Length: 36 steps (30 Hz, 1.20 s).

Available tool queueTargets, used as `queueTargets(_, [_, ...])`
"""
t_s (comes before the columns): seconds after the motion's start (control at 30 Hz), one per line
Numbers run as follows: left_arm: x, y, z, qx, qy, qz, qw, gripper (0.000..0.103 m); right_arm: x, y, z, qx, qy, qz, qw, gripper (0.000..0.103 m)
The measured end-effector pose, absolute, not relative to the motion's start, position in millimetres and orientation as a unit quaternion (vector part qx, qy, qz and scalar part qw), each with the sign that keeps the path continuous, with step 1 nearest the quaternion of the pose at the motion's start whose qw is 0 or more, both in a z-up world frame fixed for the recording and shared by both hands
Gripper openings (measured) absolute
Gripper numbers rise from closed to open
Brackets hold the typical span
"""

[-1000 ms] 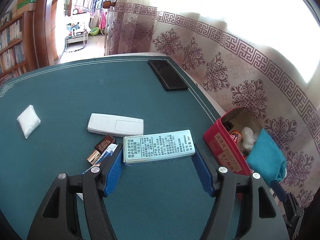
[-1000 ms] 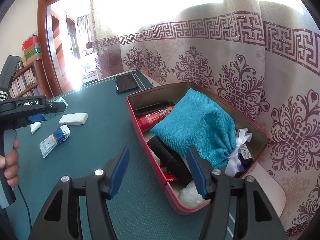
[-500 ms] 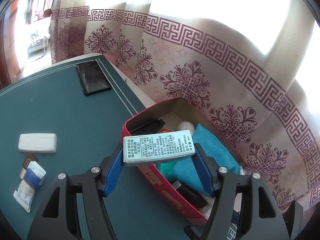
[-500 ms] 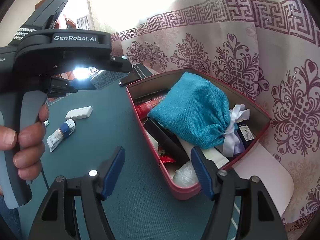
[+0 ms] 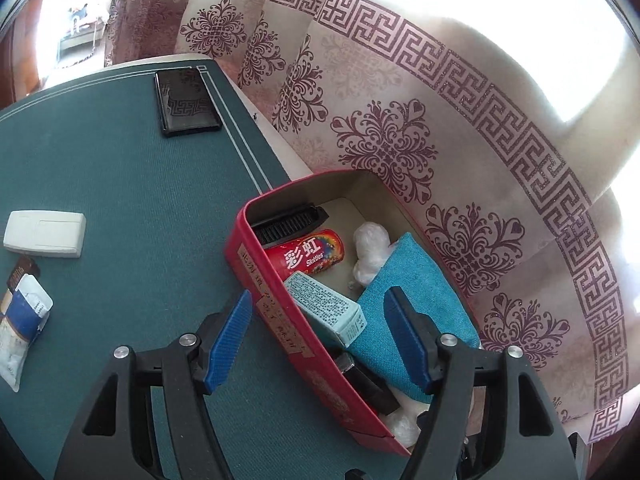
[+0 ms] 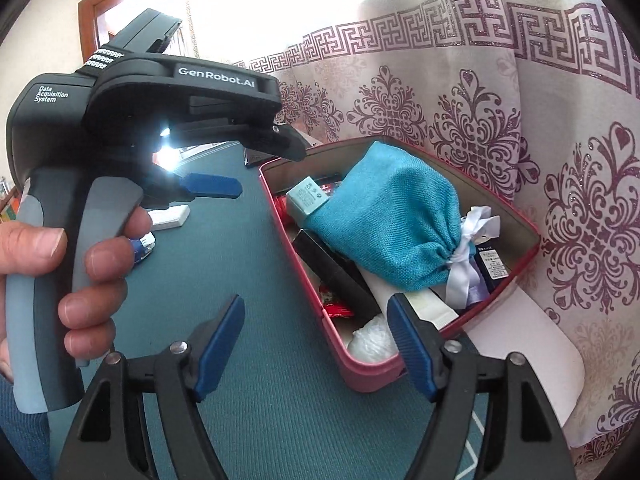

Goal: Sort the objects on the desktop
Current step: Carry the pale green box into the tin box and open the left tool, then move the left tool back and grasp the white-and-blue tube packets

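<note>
Desk left side: a white remote (image 5: 45, 233) and a blue-and-white packet (image 5: 22, 330) are lying loose on the green desk mat (image 5: 132, 200), probably waiting their turn to be sorted; a black phone (image 5: 186, 102) is sitting near the far edge.
Left gripper (image 5: 318, 340): its jaws have just been opening a little further and are standing wide with nothing between the pads, hovering over the near wall of the red tin (image 5: 276, 320).
Pale green box (image 5: 326, 310): it is lying tilted inside the tin, leaning against the teal pouch (image 5: 408, 308), just beyond and between the left gripper's tips, touching neither pad.
Tin contents: a red candy tube (image 5: 310, 254) and a black comb (image 5: 290, 222) are resting at the far end, so the tin is likely serving as the collecting bin.
Right gripper (image 6: 316, 344): its jaws have just been opening; they are standing wide and empty beside the tin's near corner, apparently idling while the left one works.
</note>
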State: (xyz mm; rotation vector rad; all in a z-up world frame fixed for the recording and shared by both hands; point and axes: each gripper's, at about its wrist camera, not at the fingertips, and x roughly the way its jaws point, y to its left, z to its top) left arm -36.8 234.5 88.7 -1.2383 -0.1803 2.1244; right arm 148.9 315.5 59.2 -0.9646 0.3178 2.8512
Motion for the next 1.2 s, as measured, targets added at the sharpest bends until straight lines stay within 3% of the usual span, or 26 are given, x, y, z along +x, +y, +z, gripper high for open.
queueTargets(0.4, [-32, 154, 98, -0.418, -0.007, 0.872, 0.252, 0.072, 146, 297, 61, -0.33, 0.082, 0.939, 0.048, 0.079])
queueTargets(0.7, [-40, 66, 70, -0.416, -0.029, 0.895, 0.157, 0.072, 146, 292, 61, -0.33, 0.078, 0.939, 0.063, 0.08])
queueTargets(1.2, [-51, 54, 22, -0.468, 0.001, 0.872, 0.146, 0.072, 148, 275, 69, -0.31, 0.057, 0.947, 0.067, 0.08])
